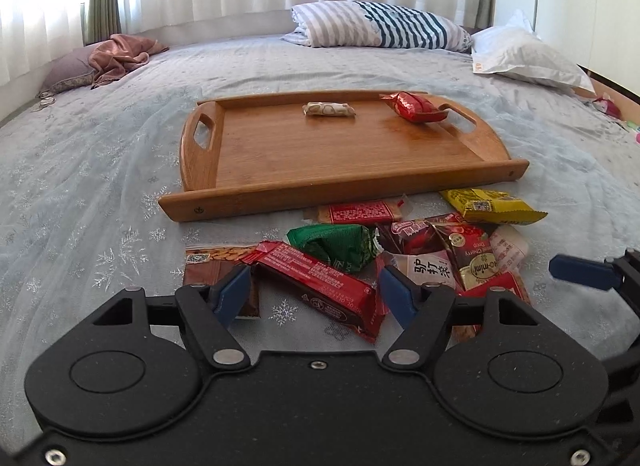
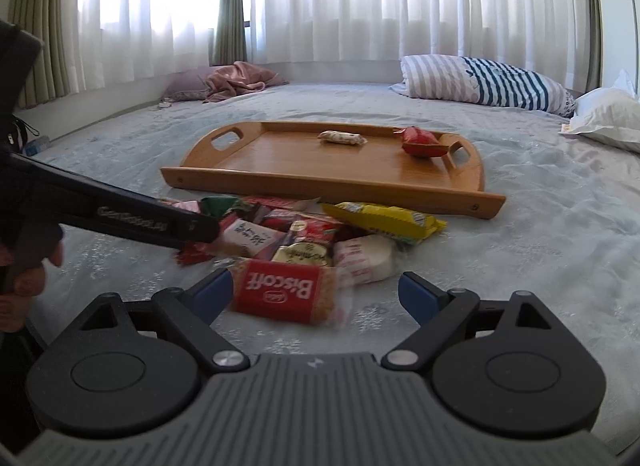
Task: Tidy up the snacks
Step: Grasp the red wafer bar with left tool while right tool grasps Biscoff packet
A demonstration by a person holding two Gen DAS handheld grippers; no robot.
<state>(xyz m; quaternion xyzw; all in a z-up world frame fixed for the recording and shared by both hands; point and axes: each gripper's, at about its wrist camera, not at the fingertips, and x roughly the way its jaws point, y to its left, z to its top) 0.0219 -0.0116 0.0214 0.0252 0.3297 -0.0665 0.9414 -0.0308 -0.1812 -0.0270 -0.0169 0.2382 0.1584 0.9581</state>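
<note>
A wooden tray point(image 1: 320, 153) point(image 2: 312, 169) lies on the bed with a nougat bar point(image 1: 329, 109) point(image 2: 342, 138) and a red candy point(image 1: 412, 106) point(image 2: 420, 141) in it. A pile of snack packets lies in front of the tray. My left gripper point(image 1: 314, 290) is open, low over a long red bar point(image 1: 320, 286), with a green packet point(image 1: 336, 244) just beyond. My right gripper point(image 2: 316, 292) is open, with a red Biscoff packet point(image 2: 286, 294) between its fingers. A yellow packet point(image 1: 490, 207) point(image 2: 384, 219) lies at the pile's right.
The bed has a pale blue snowflake cover point(image 1: 100, 185). A striped pillow point(image 1: 380, 25) and a white pillow point(image 1: 520, 53) lie at the far right, a pink cloth point(image 1: 116, 53) at the far left. The left gripper's side point(image 2: 120, 213) crosses the right wrist view.
</note>
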